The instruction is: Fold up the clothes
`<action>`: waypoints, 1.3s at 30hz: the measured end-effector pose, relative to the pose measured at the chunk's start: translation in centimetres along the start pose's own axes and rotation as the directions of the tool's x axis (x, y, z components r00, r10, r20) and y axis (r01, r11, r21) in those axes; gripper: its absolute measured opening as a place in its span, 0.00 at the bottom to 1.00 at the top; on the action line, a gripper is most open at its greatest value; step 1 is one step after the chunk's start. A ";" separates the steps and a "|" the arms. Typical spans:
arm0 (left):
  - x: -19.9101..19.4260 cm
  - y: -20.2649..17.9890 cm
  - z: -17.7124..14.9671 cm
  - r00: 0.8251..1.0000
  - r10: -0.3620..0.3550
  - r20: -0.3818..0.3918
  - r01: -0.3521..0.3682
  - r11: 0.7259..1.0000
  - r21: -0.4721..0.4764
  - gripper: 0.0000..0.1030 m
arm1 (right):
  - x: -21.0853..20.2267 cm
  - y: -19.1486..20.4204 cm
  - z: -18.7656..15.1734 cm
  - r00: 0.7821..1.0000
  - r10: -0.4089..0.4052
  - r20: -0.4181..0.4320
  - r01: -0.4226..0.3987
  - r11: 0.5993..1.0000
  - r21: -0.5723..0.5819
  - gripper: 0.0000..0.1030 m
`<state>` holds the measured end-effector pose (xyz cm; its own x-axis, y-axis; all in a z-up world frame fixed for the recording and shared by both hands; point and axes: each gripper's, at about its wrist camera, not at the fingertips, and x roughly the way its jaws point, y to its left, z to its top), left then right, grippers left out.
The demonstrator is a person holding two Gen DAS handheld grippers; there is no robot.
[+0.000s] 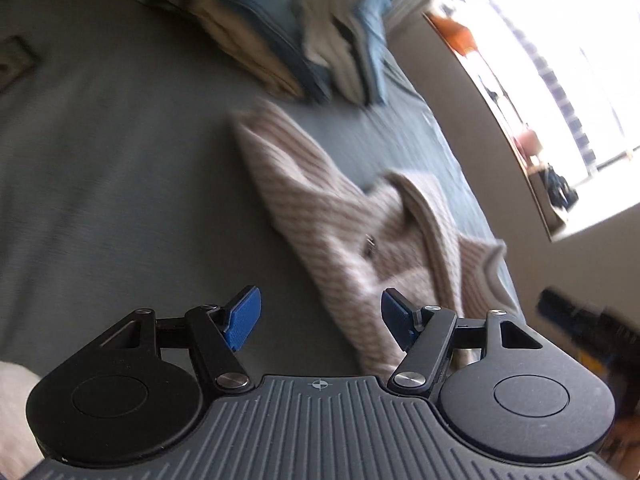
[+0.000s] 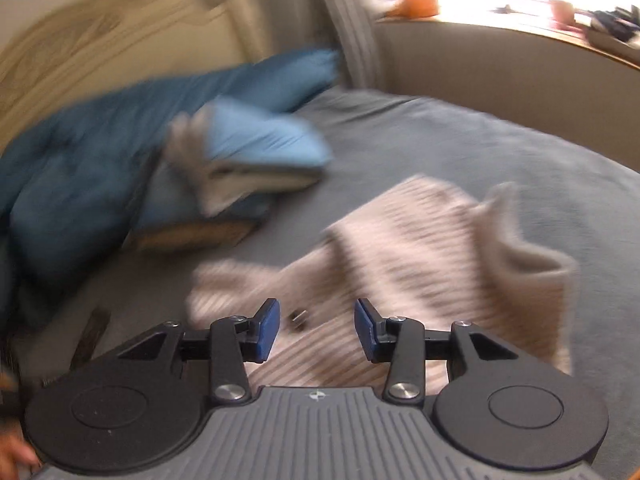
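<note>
A beige striped knit garment (image 1: 332,220) lies rumpled on the grey bed cover (image 1: 120,160), its collar and a small button showing. My left gripper (image 1: 320,318) hangs open just above the garment's near edge, nothing between its blue pads. In the right wrist view the same striped garment (image 2: 420,248) spreads out ahead and under my right gripper (image 2: 316,330), which is open too, its pads either side of a small dark button. Both views are motion-blurred.
A pile of folded clothes (image 1: 304,32) in beige, white and blue sits further up the bed; it shows as a blue and white stack (image 2: 248,160) beside a dark blue quilt (image 2: 80,160). A bright window and sill (image 1: 560,80) run along the right. The other gripper (image 1: 580,320) shows blurred at right.
</note>
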<state>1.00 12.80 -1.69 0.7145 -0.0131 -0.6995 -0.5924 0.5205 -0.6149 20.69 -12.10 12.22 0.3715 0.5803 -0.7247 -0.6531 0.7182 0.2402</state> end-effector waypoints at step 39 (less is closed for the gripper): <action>13.8 1.5 17.3 0.897 0.154 -0.414 0.081 0.863 0.498 0.64 | 18.2 -2.5 -2.1 0.999 0.028 0.046 -0.054 0.452 0.890 0.13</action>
<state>16.44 28.11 -5.98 0.3953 -0.2852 -0.8732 -0.2681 0.8734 -0.4066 27.70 -4.17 -2.97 0.3831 0.6176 -0.6869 0.2717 0.6354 0.7229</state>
